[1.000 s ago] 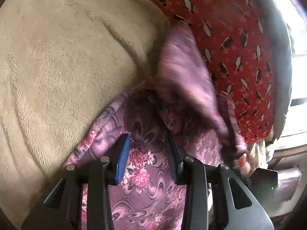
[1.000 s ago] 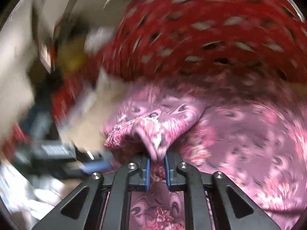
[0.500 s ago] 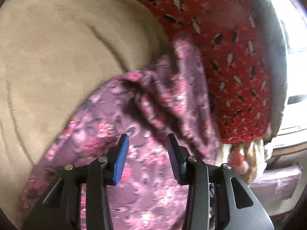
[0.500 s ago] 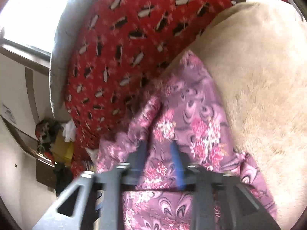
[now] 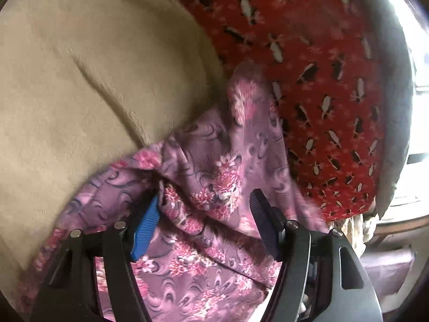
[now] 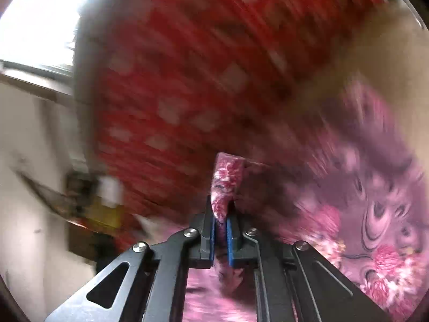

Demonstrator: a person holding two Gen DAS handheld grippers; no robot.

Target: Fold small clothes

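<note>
A purple floral garment lies crumpled across a beige blanket and against a red patterned cloth. My left gripper hovers low over it with its jaws opening wide. A raised fold of the garment lies loosely between them, next to the blue left pad. In the blurred right wrist view, my right gripper is shut on a narrow fold of the same garment, which sticks up from between the blue pads.
The red patterned cloth fills the back of both views, with a grey padded edge beyond it. A bright window and a pale wall lie to the left in the right wrist view. Clutter sits low by the wall.
The left jaws have spread much wider over the garment. The right gripper let go of one fold, opened, swung across and closed on another fold; its view is now motion-blurred.
</note>
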